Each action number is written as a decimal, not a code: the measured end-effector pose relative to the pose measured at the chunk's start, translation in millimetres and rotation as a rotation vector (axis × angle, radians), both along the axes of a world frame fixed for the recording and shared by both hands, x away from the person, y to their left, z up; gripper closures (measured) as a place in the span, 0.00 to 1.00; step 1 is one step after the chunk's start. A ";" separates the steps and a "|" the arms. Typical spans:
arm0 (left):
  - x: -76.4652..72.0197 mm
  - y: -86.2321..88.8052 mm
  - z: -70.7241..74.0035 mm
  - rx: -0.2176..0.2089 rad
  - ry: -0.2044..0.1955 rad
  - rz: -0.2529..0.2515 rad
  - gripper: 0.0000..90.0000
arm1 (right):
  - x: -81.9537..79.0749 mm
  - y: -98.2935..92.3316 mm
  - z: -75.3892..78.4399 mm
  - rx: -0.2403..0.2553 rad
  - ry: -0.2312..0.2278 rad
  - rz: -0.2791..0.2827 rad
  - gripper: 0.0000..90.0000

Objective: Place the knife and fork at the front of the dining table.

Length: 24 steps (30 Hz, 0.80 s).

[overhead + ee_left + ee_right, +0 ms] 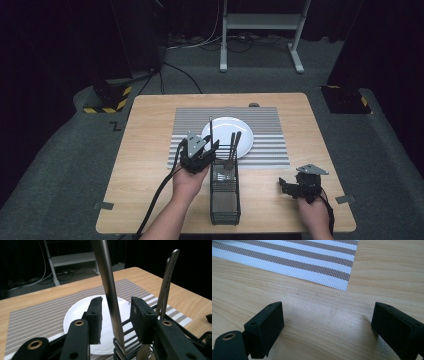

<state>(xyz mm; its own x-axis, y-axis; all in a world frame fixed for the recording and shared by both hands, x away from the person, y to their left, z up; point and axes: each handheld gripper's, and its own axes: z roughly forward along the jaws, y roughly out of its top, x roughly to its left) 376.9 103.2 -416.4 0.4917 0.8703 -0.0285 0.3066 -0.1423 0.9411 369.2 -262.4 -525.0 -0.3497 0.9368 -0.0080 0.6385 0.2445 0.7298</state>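
The left hand-held gripper [115, 315] stands over the far end of a black wire cutlery basket [225, 192], with a long metal utensil handle [110, 290] rising between its two black jaws. In the left gripper view a gap shows on each side of the handle: the left jaw clearly stands off it, and the right jaw sits just beside it, so the pads do not yet press on the metal. The jaws are narrowed around the handle but not clamped. The handle leans slightly and its lower end goes down into the basket's wire rim. Two more utensil handles [167, 282] stand together in the same basket, to the right of the jaws in that view and a little farther off.

Beyond the basket lies a white plate [244, 137], resting on a striped grey-and-white placemat [270, 130] that covers the middle of the wooden counter [145, 165]. In the high view the basket stands lengthwise toward the person, its far end touching the placemat's near edge.

The right hand-held gripper [292, 187] rests low at the counter's near right corner, well apart from the basket. Its jaws stand wide apart with only bare wood between them, the corner of the placemat just ahead.
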 end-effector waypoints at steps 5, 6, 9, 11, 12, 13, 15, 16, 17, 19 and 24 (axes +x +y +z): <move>1.1 0.5 -3.3 -0.036 0.014 0.017 0.75 | 0.0 0.0 0.0 0.000 0.000 0.000 0.12; 0.8 1.0 -4.2 -0.046 0.012 0.017 0.75 | -0.3 0.3 0.2 -0.001 0.004 -0.004 0.12; -0.2 1.9 -6.3 -0.068 0.010 0.024 0.78 | -0.2 0.2 0.1 -0.001 0.002 -0.003 0.12; -0.4 2.4 -7.2 -0.079 0.010 0.023 0.80 | -0.2 0.2 0.2 -0.002 0.003 -0.003 0.12; -0.5 2.6 -7.4 -0.085 0.012 0.022 0.81 | -0.3 0.3 0.2 -0.001 0.004 -0.004 0.12; -0.5 2.9 -7.6 -0.088 0.013 0.022 0.82 | -0.3 0.3 0.2 -0.001 0.004 -0.004 0.12; -1.0 2.9 -8.4 -0.097 0.012 0.024 0.85 | -0.3 0.3 0.2 -0.001 0.004 -0.003 0.12; -1.2 3.0 -8.8 -0.100 0.011 0.026 0.85 | -0.2 0.3 0.1 0.000 0.003 -0.004 0.12; -0.9 3.8 -9.2 -0.114 0.016 0.026 0.88 | -0.2 0.2 0.2 -0.002 0.003 -0.002 0.12; -0.6 4.5 -8.9 -0.119 0.023 0.024 0.88 | -0.2 0.2 0.2 -0.002 0.003 -0.003 0.12; -2.8 3.5 -7.6 -0.136 0.032 0.024 0.90 | -0.3 0.3 0.2 -0.001 0.004 -0.004 0.12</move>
<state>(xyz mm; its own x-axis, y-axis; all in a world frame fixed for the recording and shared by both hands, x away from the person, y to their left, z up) 374.1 106.7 -424.0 0.4675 0.8689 -0.1626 0.3387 -0.0061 0.9409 369.0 -262.1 -524.8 -0.3464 0.9381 -0.0077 0.6421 0.2430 0.7271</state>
